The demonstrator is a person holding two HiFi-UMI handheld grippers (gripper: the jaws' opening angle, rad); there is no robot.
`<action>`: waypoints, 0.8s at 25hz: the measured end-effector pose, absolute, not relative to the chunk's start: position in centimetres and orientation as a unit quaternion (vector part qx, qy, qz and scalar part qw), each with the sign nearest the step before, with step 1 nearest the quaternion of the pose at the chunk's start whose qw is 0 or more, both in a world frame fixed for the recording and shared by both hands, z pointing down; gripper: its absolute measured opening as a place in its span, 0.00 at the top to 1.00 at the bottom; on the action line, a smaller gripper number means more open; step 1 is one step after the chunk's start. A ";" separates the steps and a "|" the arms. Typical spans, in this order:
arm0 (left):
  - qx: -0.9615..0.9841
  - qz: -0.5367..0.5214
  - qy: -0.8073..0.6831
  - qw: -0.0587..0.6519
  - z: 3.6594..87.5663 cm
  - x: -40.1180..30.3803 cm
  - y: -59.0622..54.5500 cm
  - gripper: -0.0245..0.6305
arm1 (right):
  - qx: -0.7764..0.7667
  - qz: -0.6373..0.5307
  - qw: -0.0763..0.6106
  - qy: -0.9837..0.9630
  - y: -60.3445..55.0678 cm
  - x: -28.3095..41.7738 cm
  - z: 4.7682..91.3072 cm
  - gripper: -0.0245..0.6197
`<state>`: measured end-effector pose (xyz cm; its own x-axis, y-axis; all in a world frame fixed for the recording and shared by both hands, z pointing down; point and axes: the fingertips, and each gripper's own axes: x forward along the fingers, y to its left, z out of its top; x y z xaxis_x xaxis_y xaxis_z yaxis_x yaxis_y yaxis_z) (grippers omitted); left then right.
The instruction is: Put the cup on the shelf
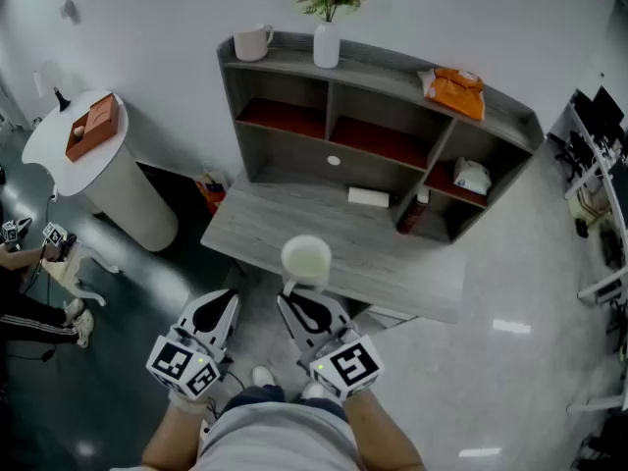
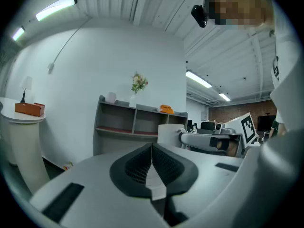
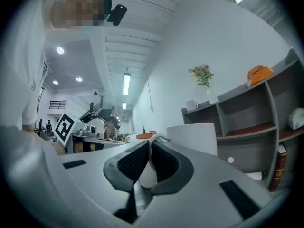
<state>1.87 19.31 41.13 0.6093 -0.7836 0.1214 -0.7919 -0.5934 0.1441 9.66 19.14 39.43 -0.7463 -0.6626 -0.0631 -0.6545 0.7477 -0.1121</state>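
Two claws are in view. The left claw [image 1: 221,310] sits low at the near left, off the near edge of the counter [image 1: 412,268]. Its jaws are clenched together with nothing between them, as the left gripper view confirms [image 2: 152,148]. The right claw [image 1: 299,302] is clenched on the handle of one white cup [image 1: 306,260]. In the right gripper view the handle loop sits between the jaws [image 3: 151,144] and the cup body [image 3: 194,137] stands upright just beyond them. The cup is over the near part of the counter, well apart from the shelf [image 1: 383,75]. Whether its base touches the counter cannot be determined.

The shelf stands at the far side of the counter. Its top board carries one white mug [image 1: 252,42] at the left, one white vase [image 1: 326,45] with flowers beside it, and one orange bag [image 1: 456,91] at the right. One white box [image 1: 368,196] lies on the counter under the middle compartment. One dark bottle [image 1: 412,211] leans at the lower right compartment. One white object [image 1: 473,177] is in the right compartment above it.

One round white side table [image 1: 59,155] stands at the far left, carrying one orange box [image 1: 93,126].
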 end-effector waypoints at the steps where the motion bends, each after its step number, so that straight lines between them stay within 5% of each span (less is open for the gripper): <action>1: 0.893 0.021 -0.440 0.089 40.9 1.6 19.5 0.94 | -0.353 -0.041 0.051 0.933 19.3 9.4 39.3 0.91; 20: 0.899 -0.010 -0.431 0.081 40.5 -9.3 18.2 0.94 | -0.362 -0.023 0.017 0.932 17.3 -0.9 40.2 0.91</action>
<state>-9.33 18.25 40.53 0.6285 -0.7761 0.0515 -0.7727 -0.6155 0.1551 -0.87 17.32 40.17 -0.7368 -0.6759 -0.0146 -0.6743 0.7363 -0.0559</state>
